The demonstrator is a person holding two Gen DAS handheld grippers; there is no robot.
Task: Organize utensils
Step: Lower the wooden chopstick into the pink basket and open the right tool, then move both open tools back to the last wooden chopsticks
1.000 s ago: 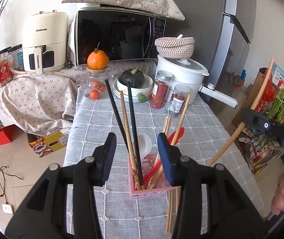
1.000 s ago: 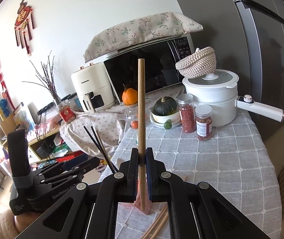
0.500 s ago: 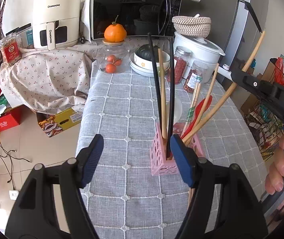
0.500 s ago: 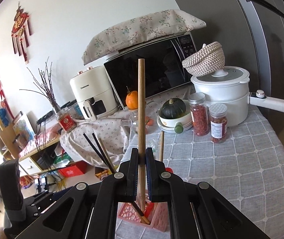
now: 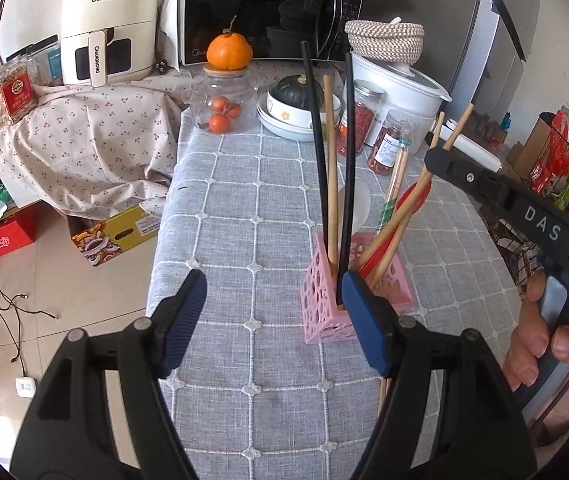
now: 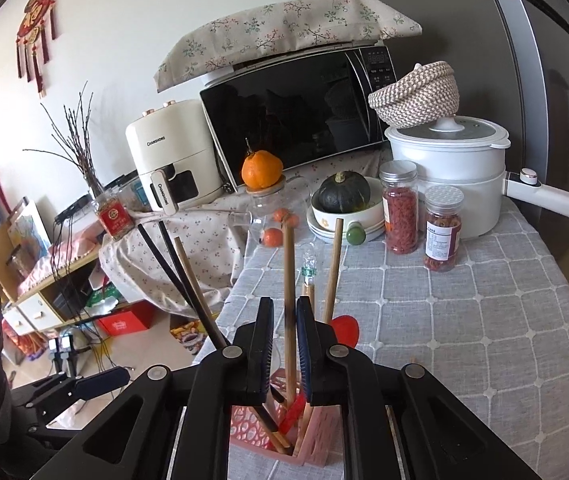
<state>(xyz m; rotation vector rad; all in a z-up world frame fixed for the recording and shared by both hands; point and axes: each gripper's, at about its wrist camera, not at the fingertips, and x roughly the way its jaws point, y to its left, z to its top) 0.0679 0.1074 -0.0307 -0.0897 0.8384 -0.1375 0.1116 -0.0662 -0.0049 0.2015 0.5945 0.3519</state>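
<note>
- Kitchen table (image 5: 244, 208) under a grey checked cloth, with a microwave (image 6: 296, 112), an air fryer (image 5: 104, 28), a white pot (image 6: 444, 168) and spice jars (image 6: 400, 208) crowding the far end.
- Pink holder (image 5: 324, 304) stands near the front edge. It already carries two black chopsticks (image 5: 316, 152), a plain wooden chopstick (image 5: 331, 168), a red spoon (image 5: 416, 196) and more wooden sticks leaning to its right.
- Step in hand: dropping one more wooden chopstick (image 6: 289, 304) into the holder.
- Right gripper (image 6: 284, 344) sits directly over the holder with that stick upright between its pads. The jaws are opening, there is a slim gap on both sides of the stick, and its lower end is already down inside the holder, so I read this as a release.
- Left gripper (image 5: 272, 312) is spread wide and opening further, with nothing between its fingers. Its right finger is just beside the holder's near corner; whether it touches, I can't tell.
- Loose wooden chopsticks (image 5: 382, 384) lie on the cloth just behind that finger, partly hidden, so my guess is the job isn't done.
- Next move, as I judge it: open the right jaws fully and lift straight up so the pads don't drag the stick back out, then go for the loose pair.
- Risk: the holder looks light and top-heavy with leaning sticks, so a sideways pull could tip it.
</note>
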